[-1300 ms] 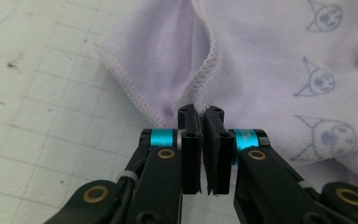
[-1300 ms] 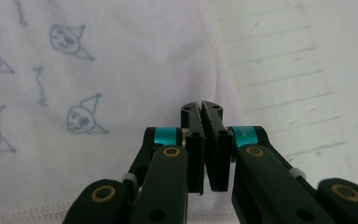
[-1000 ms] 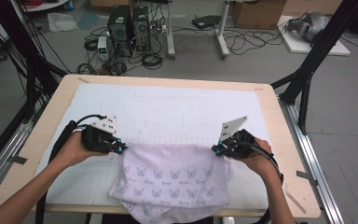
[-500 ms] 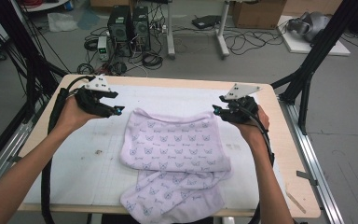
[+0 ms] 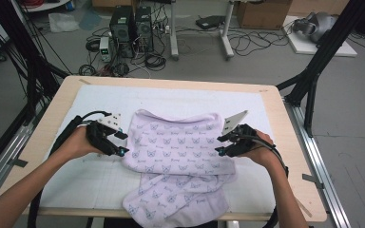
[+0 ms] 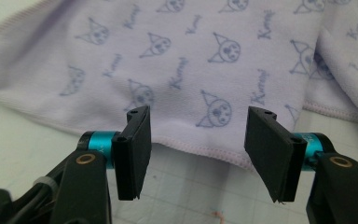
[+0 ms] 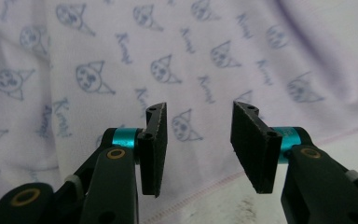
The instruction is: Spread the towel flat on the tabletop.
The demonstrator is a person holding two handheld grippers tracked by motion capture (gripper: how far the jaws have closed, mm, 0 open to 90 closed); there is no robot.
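Note:
A lilac cloth [image 5: 178, 142] printed with blue cat faces lies on the white mat [image 5: 180, 97], its near part hanging over the table's front edge. My left gripper [image 5: 122, 143] sits at the cloth's left edge. Its jaws have just opened, and they stand apart over the hem with nothing pinched [image 6: 198, 140]; the cloth [image 6: 191, 56] lies just beyond them. My right gripper [image 5: 217, 146] is at the cloth's right edge. Its jaws have just opened too and hover apart [image 7: 198, 140] above the cloth [image 7: 121, 56], gripping nothing.
The wooden table [image 5: 292, 156] has bare mat to the left of the cloth and behind it. Black frame posts [image 5: 313, 71] stand at both sides. Computer towers [image 5: 130, 23] and cables lie on the floor beyond the far edge.
A second ago both grippers held the cloth's edge near the front. They carried it toward the far side, let go, and have come back down beside the cloth, jaws apart.

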